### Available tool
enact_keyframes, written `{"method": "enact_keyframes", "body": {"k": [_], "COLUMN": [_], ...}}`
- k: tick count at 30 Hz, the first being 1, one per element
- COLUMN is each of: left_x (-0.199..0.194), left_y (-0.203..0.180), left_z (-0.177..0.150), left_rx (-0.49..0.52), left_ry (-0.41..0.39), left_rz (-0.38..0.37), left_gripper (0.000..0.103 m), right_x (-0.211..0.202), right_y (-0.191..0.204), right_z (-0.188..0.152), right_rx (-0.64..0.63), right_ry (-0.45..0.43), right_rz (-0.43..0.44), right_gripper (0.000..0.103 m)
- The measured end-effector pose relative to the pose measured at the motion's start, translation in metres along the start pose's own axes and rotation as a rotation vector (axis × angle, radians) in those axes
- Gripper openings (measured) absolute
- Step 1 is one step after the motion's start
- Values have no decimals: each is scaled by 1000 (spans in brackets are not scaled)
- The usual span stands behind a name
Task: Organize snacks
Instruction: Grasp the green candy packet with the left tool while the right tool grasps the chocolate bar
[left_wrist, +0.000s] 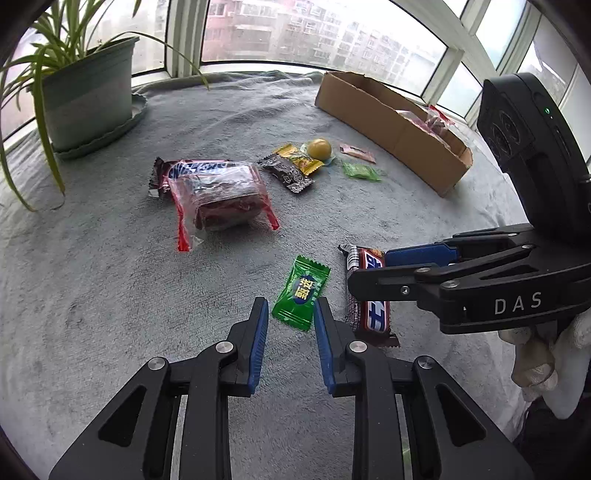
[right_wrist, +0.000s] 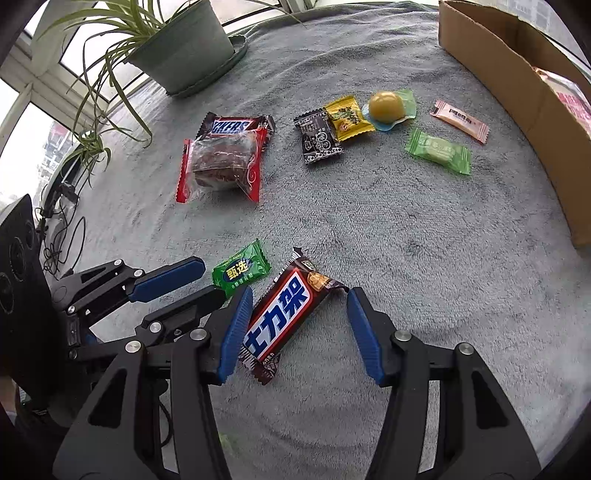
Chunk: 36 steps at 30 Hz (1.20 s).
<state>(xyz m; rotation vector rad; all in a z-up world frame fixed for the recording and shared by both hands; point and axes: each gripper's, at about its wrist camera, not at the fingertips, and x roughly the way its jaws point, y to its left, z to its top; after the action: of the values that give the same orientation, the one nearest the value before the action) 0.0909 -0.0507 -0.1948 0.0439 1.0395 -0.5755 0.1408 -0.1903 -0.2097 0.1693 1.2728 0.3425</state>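
Only from the left wrist: gloved hand (left_wrist: 535, 354) behind right gripper (right_wrist: 299, 328), half-open astride the Snickers bar (right_wrist: 280, 314), right pad clear. Left gripper (left_wrist: 290, 325) narrow, straddling green candy (left_wrist: 301, 291), unpinched, on the grey-blanketed table (left_wrist: 110, 295)

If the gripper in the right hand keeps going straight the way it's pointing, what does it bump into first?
Probably the brown Snickers bar with blue lettering. It lies on the grey fleece blanket, right between the right gripper's open blue pads.
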Motion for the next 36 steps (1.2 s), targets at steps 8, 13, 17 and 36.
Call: {"method": "enact_keyframes", "body": {"k": [8, 13, 17, 36], "left_x": [9, 13, 15, 23], "left_y": [-10, -15, -15, -24], "left_z": [2, 4, 6, 13], "left_rx": [99, 132, 139, 198], "left_ry": [27, 34, 31, 31], "left_rz": [22, 42, 53, 61], "left_gripper": [24, 24, 24, 29], "right_x": [1, -1, -1, -6], "right_y": [9, 10, 9, 4], "right_z": [4, 6, 6, 2], "right_rx": [-92, -124, -120, -160], "right_ry": [12, 12, 28, 29], "right_rz": [-37, -62, -61, -54], "right_gripper": [48, 48, 48, 35]}}
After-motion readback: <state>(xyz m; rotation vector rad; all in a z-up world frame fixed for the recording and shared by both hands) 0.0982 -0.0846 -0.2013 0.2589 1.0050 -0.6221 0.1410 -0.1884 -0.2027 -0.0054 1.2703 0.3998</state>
